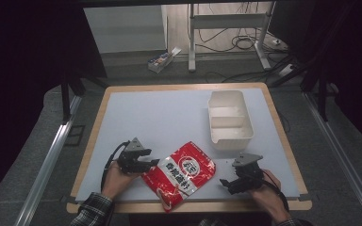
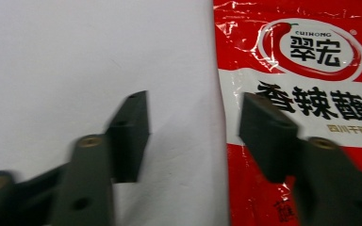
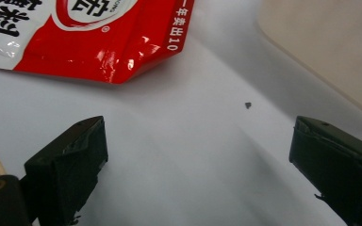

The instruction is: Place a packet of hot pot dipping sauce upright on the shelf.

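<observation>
Where my left gripper [image 2: 193,136] spreads its jaws astride the red pouch's [image 1: 181,173] edge, unclamped, I read "CUIHONG" and 翠宏. It lies at the table's [image 1: 169,113] near edge. My right gripper [image 3: 198,160] gapes over bare tabletop. Beyond stands a white divided tub [image 1: 229,118], compartments bare.

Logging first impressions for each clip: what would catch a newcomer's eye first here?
The glossy red and white pouch lying at the near edge of the table stands out most. The left gripper sits at its left edge, jaws open astride that edge. A white divided container stands far right.
</observation>
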`<action>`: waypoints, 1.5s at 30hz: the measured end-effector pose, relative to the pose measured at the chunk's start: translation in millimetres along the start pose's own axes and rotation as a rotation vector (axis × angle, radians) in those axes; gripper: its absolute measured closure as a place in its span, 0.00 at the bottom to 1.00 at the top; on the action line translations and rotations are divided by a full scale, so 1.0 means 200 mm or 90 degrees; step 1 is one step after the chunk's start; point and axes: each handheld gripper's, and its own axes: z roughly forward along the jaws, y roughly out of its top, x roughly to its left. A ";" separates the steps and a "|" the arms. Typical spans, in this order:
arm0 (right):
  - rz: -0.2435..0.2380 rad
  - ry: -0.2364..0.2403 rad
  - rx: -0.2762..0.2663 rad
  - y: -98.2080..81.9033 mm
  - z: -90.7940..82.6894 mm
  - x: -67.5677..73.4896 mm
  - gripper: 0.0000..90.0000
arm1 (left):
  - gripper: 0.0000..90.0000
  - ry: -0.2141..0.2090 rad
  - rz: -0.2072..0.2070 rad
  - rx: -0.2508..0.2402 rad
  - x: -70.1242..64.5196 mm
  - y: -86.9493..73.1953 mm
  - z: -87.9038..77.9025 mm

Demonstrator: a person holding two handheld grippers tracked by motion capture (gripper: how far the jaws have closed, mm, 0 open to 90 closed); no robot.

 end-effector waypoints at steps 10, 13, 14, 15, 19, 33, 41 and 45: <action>0.005 0.026 0.005 0.01 0.01 0.01 0.05 | 0.14 0.022 0.030 0.003 -0.01 -0.02 -0.02; 0.017 0.052 0.002 0.01 0.02 0.02 0.03 | 0.09 0.030 0.031 0.002 0.00 -0.03 -0.04; 0.018 0.058 0.002 0.02 0.02 0.02 0.02 | 0.09 0.030 0.031 0.002 0.00 -0.03 -0.04; 0.018 0.058 0.002 0.02 0.02 0.02 0.02 | 0.09 0.031 0.032 0.000 0.00 -0.03 -0.05; 0.018 0.076 0.004 0.03 0.03 0.04 0.01 | 0.08 0.035 0.032 -0.005 0.01 -0.04 -0.06; -0.006 0.132 0.019 0.07 0.12 0.13 0.00 | 0.06 0.029 0.043 -0.003 0.01 -0.05 -0.06; 0.005 0.138 0.011 0.10 0.15 0.15 0.00 | 0.06 0.021 0.044 -0.003 0.01 -0.06 -0.06; 0.000 0.141 0.005 0.13 0.18 0.17 0.00 | 0.06 0.021 0.047 0.001 0.00 -0.06 -0.05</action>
